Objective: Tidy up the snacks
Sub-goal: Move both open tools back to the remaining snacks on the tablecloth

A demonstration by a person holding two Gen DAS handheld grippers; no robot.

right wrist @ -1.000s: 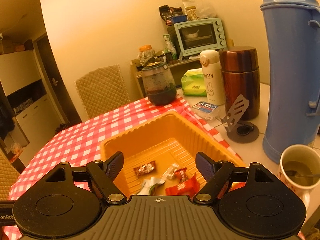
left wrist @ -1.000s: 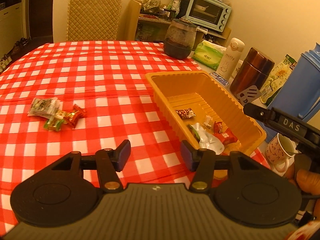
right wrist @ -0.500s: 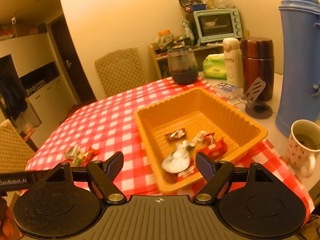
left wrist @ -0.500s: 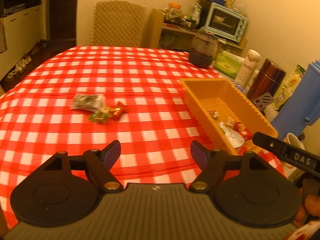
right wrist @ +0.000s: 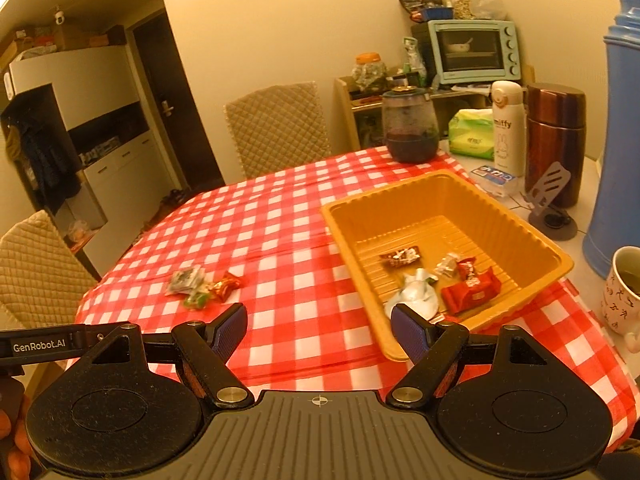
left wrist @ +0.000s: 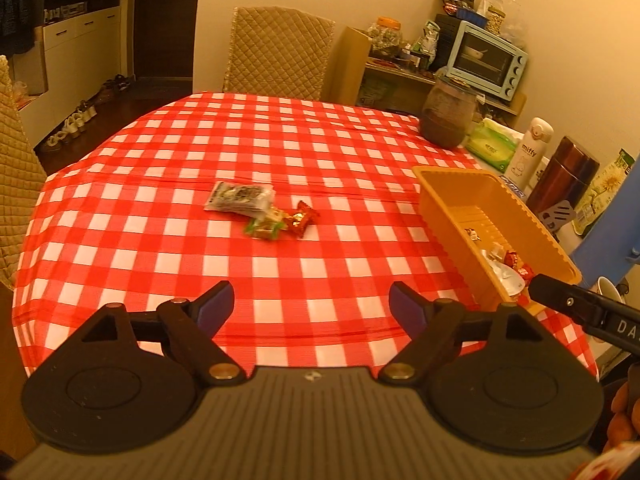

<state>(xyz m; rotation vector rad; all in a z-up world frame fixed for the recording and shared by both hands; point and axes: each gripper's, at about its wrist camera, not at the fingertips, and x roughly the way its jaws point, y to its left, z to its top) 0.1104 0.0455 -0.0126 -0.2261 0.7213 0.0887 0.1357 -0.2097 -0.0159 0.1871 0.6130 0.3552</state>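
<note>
Lying lengthwise toward the chair, yellow tray (right wrist: 440, 200)

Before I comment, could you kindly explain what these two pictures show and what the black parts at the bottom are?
There is no robot here: a person holds a two-finger gripper in each hand, with a camera on each looking forward along the fingers. One picture is from the left gripper, the other from the right gripper. Both stand open with nothing between the fingers; the left one's jaws have just been opening. On the checked tablecloth lie three loose snacks in a cluster. Beside them sits an orange tray already holding several wrapped snacks. Behind it stand a jar, flasks and a mug.
</note>
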